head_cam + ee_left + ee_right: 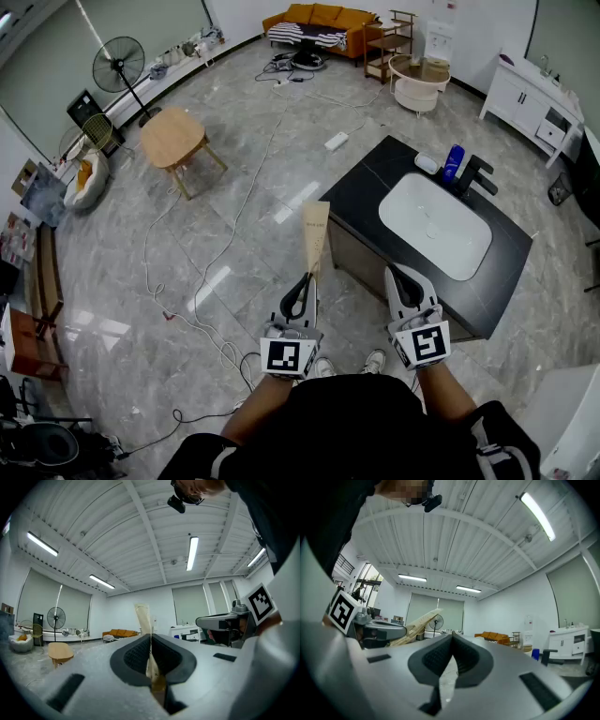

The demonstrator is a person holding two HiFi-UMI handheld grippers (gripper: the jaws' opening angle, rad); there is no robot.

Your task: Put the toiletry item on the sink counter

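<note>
**A:** Where was the packet?

**B:** In the left gripper [304,284]. Its jaws were clamped tight on the lower end of the packet [315,232], a long, flat, beige thing. The rest stood up out of the jaws and widened towards its top.

**A:** Was it on the counter?

**B:** No. It was held in the air. In the head view it showed against the floor [234,244], just beside the left edge of the dark counter [367,184], and touched nothing but the pads.

**A:** And the right gripper?

**B:** The right gripper [401,278] had its jaws pressed together with nothing between them. It was held beside the left one, near the counter's front edge, in the person's other hand.

**A:** What stood on the counter?

**B:** A white basin [434,225] was sunk in the middle. Behind it a black tap [476,174] rose at the far edge, with a blue bottle [454,161] just beside it and a small white thing [427,163] next to the bottle. I could not tell what that white thing was.

**A:** Anything else around?

**B:** A small wooden table [172,137] stood well apart on the floor, a fan [119,67] beyond it, and a white cable [246,192] trailed across the tiles.
</note>
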